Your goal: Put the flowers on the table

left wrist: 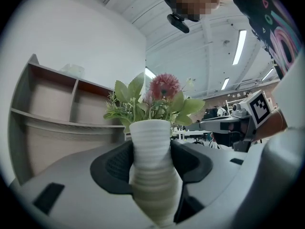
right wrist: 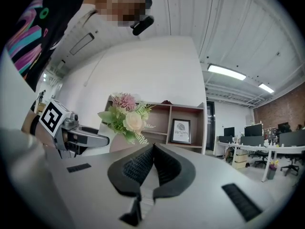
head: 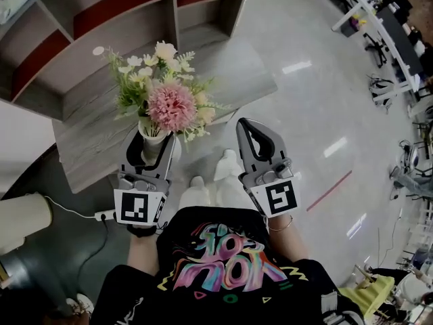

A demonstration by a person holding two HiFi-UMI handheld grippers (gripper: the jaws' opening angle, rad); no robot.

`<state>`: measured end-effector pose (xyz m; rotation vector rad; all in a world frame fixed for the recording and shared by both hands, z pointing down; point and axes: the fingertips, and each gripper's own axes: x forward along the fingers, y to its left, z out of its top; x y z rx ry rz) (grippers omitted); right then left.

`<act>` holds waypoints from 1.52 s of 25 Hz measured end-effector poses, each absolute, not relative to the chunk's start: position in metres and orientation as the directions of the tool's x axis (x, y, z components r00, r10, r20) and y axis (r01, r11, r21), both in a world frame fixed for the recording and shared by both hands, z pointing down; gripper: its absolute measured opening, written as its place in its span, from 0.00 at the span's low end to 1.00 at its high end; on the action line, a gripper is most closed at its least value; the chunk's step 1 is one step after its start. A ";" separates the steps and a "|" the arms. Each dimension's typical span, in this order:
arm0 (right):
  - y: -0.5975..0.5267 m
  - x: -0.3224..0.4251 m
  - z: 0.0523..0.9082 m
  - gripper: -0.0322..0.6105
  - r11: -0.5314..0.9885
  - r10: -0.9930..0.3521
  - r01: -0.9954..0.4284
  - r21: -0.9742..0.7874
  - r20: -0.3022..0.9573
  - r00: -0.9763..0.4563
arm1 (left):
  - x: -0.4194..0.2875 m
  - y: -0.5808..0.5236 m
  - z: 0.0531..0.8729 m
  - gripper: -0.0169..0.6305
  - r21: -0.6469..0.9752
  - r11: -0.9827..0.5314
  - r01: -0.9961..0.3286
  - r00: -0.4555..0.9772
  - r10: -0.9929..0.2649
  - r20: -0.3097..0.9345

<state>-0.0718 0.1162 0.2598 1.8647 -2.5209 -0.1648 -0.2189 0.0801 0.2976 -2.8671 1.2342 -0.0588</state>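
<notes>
A white ribbed vase point(head: 154, 143) point(left wrist: 151, 171) holds a bunch of flowers point(head: 166, 95) point(left wrist: 155, 99) point(right wrist: 123, 113): a big pink bloom, cream ones and green leaves. My left gripper point(head: 157, 147) point(left wrist: 151, 163) is shut on the vase's neck and holds it upright above the near edge of the grey wooden table point(head: 223, 80). My right gripper point(head: 254, 135) point(right wrist: 151, 149) is shut with nothing in it, off to the right of the vase over the floor.
Behind the table stands a wooden shelf unit point(head: 101, 19) point(right wrist: 181, 123) with a framed picture point(right wrist: 181, 130). A cable and plug point(head: 101, 215) lie on the dark floor at the left. Office desks and chairs point(head: 385, 39) stand at the far right.
</notes>
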 end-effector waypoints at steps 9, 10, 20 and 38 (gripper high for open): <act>0.036 -0.014 0.288 0.07 0.375 -0.924 -0.923 0.081 -0.052 -0.380 | -0.173 0.017 0.325 0.42 -0.035 -0.599 -0.800 0.599 -0.800 0.034; 0.014 0.000 0.293 0.07 0.386 -0.919 -0.919 0.081 -0.051 -0.390 | -0.160 -0.004 0.329 0.42 -0.027 -0.585 -0.810 0.585 -0.811 0.027; -0.134 0.100 0.284 0.07 0.523 -0.847 -0.847 0.091 -0.054 -0.529 | -0.049 -0.135 0.318 0.42 -0.045 -0.484 -0.874 0.484 -0.875 0.013; -0.196 0.117 0.306 0.07 0.666 -0.741 -0.743 0.069 -0.052 -0.669 | -0.021 -0.174 0.336 0.42 -0.049 -0.342 -0.938 0.342 -0.940 0.019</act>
